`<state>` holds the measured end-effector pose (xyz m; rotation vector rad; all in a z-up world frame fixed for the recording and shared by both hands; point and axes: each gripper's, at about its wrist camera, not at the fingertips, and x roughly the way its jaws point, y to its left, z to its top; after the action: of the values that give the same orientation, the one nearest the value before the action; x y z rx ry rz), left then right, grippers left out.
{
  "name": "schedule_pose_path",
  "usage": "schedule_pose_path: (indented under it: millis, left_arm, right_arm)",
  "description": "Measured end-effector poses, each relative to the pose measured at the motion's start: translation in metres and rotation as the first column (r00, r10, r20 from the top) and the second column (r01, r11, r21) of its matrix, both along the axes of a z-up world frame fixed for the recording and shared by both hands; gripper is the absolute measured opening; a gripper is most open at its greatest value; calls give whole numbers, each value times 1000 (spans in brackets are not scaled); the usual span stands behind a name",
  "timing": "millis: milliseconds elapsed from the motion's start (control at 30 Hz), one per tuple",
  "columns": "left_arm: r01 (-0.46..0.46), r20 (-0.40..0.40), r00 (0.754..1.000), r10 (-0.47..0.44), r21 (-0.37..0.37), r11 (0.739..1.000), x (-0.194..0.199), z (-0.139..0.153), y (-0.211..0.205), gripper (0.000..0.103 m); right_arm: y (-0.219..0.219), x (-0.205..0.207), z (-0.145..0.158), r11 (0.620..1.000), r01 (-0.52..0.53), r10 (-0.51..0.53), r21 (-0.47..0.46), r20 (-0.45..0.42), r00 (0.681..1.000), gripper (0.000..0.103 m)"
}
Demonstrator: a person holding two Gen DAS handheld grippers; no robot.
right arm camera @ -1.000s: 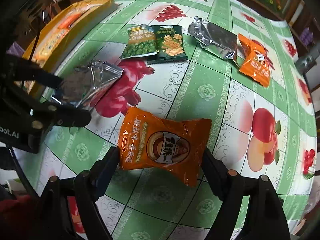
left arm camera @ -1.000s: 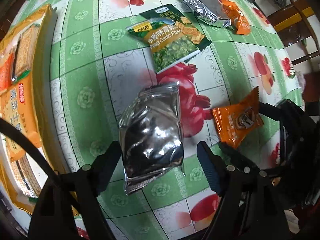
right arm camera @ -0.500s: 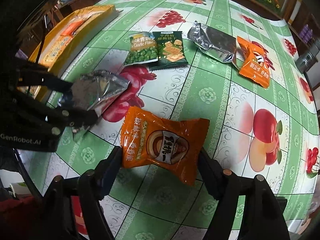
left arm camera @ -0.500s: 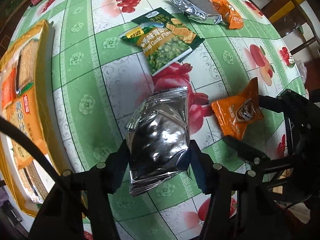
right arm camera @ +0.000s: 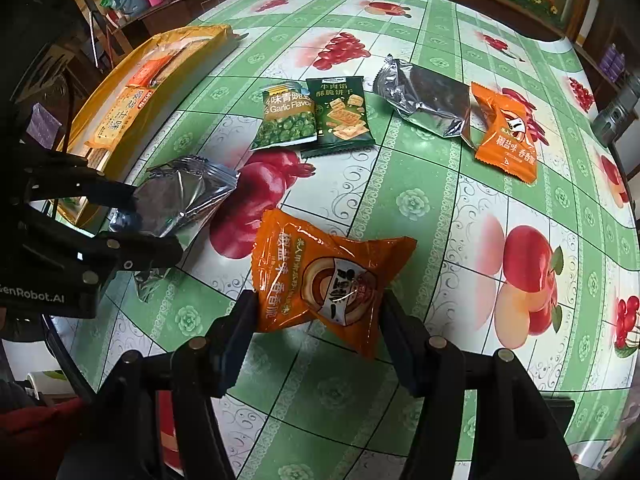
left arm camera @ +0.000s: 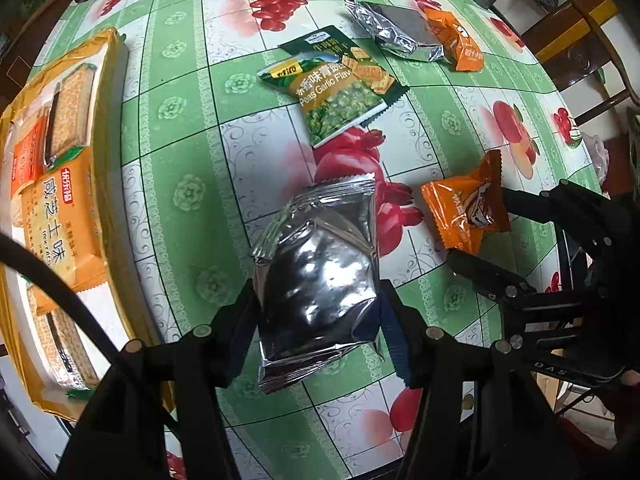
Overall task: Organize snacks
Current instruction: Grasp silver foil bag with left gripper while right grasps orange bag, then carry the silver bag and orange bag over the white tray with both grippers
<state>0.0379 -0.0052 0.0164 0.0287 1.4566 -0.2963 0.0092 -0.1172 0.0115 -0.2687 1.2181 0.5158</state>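
My left gripper point(left arm camera: 318, 312) is shut on a silver foil snack bag point(left arm camera: 320, 276) and holds it just above the table; the bag also shows in the right wrist view point(right arm camera: 180, 196). My right gripper point(right arm camera: 318, 320) is shut on an orange snack pack point(right arm camera: 324, 276), lifted off the cloth; that pack also shows in the left wrist view point(left arm camera: 466, 208). Farther back lie a green garlic-peas pack point(right arm camera: 286, 120) overlapping a dark green cracker pack point(right arm camera: 340, 114), then a second silver bag point(right arm camera: 426, 102) beside a second orange pack point(right arm camera: 506, 136).
A large yellow-orange bag of crackers point(left arm camera: 48, 184) lies along the table's left edge, also in the right wrist view point(right arm camera: 152, 76). The green fruit-pattern tablecloth point(right arm camera: 460, 220) covers the table. A wooden chair point(left arm camera: 592, 40) stands past the far right edge.
Both grippers closed from open onto their packs: left on the silver bag, right on the orange pack. Both packs have risen slightly off the table.
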Motion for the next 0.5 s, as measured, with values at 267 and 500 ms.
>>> schedule_pose_path:
  millis: [267, 500]
  left_arm:
    - [-15, -3, 1000, 15, -11, 1000, -4, -1, 4, 59]
    - [-33, 11, 999, 33, -24, 999, -5, 6, 12, 59]
  right_arm:
    - [11, -2, -10, 997, -39, 41, -73, 31, 999, 54]
    - [1, -2, -2, 1000, -7, 7, -16, 8, 1000, 37]
